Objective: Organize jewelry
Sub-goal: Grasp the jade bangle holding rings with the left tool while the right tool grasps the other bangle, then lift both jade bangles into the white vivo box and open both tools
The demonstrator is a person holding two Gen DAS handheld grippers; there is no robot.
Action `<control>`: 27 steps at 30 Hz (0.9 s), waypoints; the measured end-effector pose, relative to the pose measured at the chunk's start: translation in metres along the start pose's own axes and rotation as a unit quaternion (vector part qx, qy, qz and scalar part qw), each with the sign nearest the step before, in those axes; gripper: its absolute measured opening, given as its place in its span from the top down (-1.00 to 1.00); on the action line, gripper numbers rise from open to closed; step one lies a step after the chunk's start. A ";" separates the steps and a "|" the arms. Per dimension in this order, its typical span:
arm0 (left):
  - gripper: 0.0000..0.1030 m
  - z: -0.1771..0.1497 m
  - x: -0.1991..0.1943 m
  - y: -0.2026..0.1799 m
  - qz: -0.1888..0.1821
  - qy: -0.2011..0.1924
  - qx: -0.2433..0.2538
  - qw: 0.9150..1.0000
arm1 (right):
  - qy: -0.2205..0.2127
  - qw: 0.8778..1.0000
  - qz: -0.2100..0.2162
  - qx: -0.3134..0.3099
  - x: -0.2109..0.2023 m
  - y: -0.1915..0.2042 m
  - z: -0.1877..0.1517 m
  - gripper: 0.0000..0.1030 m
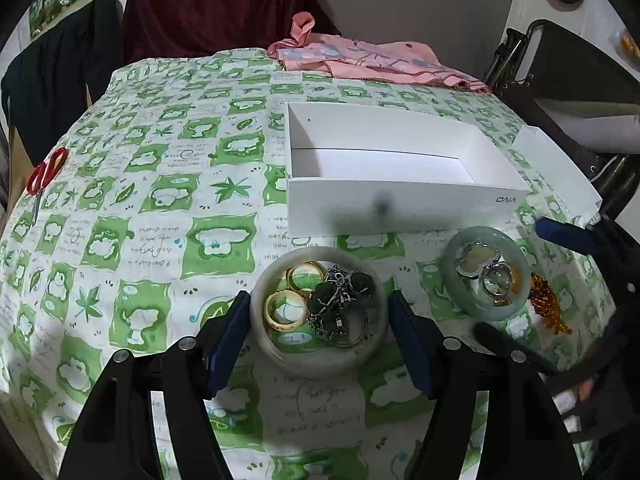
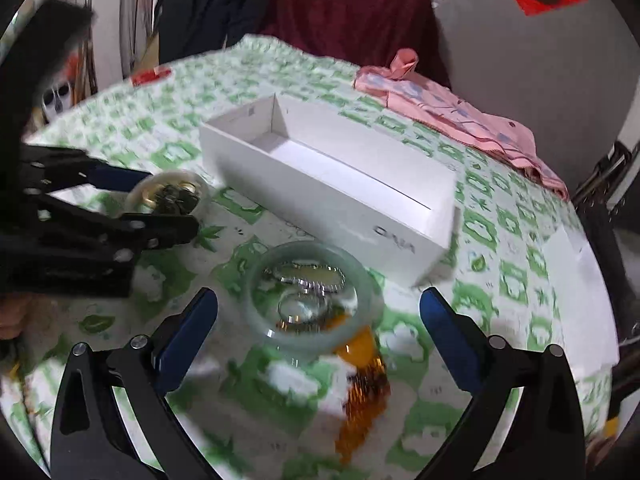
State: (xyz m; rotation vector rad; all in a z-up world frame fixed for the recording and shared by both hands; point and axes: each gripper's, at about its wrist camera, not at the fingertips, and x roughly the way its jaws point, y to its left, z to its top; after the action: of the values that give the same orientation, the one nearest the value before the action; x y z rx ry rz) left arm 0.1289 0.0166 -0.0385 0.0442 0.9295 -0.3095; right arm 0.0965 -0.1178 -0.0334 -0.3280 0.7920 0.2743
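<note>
Green cloth (image 1: 160, 208): white box (image 1: 400, 208) lies crosswise, opening up.

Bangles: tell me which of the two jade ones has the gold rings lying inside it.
The pale whitish bangle between the left claw's fingers; the greener bangle to its right rings silver pendants instead.

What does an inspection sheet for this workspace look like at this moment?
Surface: green-patterned cloth.
Job's things: empty white box; pale bangle ringing gold rings and chain; green bangle ringing pendants; amber beads beside it.
Clutter: scissors, pink cloth.
Grippers: left gripper straddles pale bangle, pads apart from it; right gripper open around green bangle.
Cables: nothing seen.
Surroundings: maroon drape, dark clothes.
</note>
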 end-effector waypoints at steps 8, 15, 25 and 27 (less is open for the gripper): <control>-0.60 0.000 0.008 -0.008 0.013 0.000 0.015 1.000 | 0.019 0.996 0.071 0.050 0.014 -0.016 -0.003 -0.33; -0.33 -0.004 -0.031 -0.009 0.010 -0.086 0.017 0.996 | -0.032 0.991 0.108 0.079 -0.011 -0.027 -0.007 -0.33; -0.33 0.028 -0.041 -0.008 -0.008 -0.103 -0.001 0.995 | -0.104 0.984 0.094 0.110 -0.044 -0.056 0.019 -0.33; -0.33 0.047 -0.039 -0.011 -0.007 -0.110 0.006 0.994 | -0.099 0.983 0.095 0.119 -0.041 -0.068 0.037 -0.34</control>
State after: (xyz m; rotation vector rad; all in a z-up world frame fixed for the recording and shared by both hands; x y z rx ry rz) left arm 0.1406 0.0073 0.0219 0.0146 0.7097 -0.3266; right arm 0.1178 -0.1704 0.0331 0.0025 0.6515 0.3812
